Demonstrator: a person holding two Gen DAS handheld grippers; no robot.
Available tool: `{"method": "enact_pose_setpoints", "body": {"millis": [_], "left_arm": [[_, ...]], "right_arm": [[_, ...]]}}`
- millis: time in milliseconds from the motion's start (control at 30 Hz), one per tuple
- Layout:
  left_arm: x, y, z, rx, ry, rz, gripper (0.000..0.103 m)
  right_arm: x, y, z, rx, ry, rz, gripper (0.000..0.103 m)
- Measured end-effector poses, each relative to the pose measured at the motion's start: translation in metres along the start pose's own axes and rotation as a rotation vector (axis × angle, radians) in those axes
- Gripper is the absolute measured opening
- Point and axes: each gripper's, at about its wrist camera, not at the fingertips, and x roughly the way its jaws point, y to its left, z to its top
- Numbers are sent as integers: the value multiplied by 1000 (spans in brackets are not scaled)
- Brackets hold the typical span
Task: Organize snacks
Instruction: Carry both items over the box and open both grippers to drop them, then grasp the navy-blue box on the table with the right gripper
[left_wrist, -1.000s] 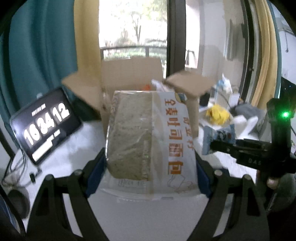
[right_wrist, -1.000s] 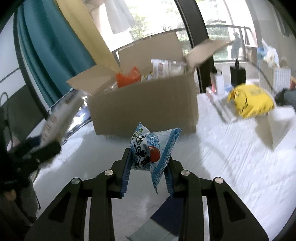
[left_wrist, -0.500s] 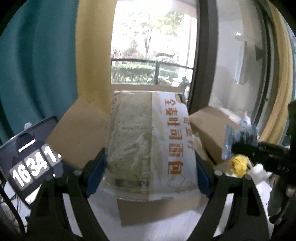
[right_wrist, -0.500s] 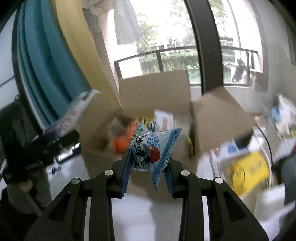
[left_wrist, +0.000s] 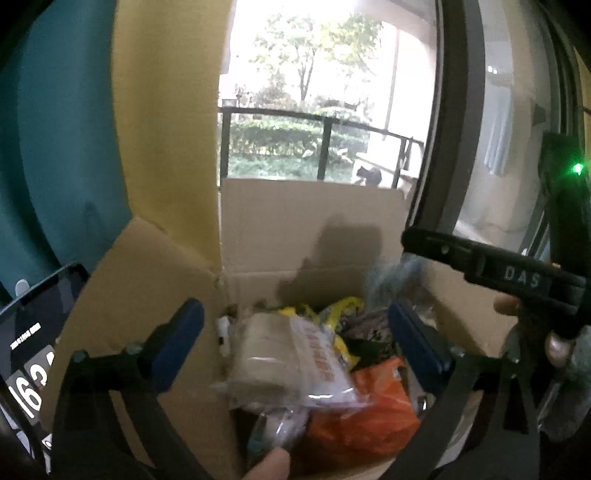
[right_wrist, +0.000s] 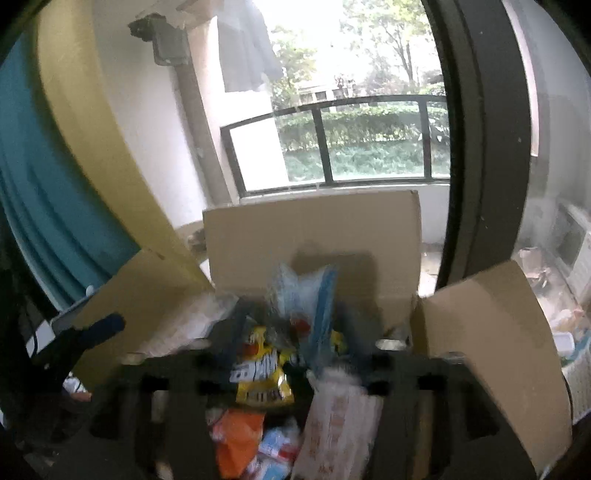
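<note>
An open cardboard box (left_wrist: 306, 229) holds several snack packs. My left gripper (left_wrist: 295, 332) hangs over it with its jaws opening wide. The bread bag (left_wrist: 291, 362) lies loose below them on an orange pack (left_wrist: 369, 417), clear of both blue pads. My right gripper (right_wrist: 295, 332) is over the same box (right_wrist: 314, 236), blurred, its jaws opening. A blue-and-white snack packet (right_wrist: 306, 295) sits blurred between its fingers, which stand wider than the packet. Under it lie a yellow pack (right_wrist: 262, 373), the orange pack (right_wrist: 236, 435) and the bread bag (right_wrist: 340, 417).
The box flaps (right_wrist: 491, 332) stick out to the left and right. A tablet showing a clock (left_wrist: 29, 369) stands left of the box. Behind it are yellow and teal curtains (left_wrist: 55, 147) and a window with a black railing (right_wrist: 369, 110).
Both grippers moved from the table up over the box. The left jaws spread and the bread bag dropped into the box. The right jaws widened off the blue packet.
</note>
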Motion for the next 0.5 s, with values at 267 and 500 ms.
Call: {"method": "enact_pose_setpoints", "body": {"millis": [267,500], "left_arm": [[-50,5,-19,-8,-51,9,101],[-102,-18,-49,37,-79,-12,101]], "right_arm": [[-68,5,-24,-36,-59,-51,79],[-133,23,-81,-49,-36,-89,79]]}}
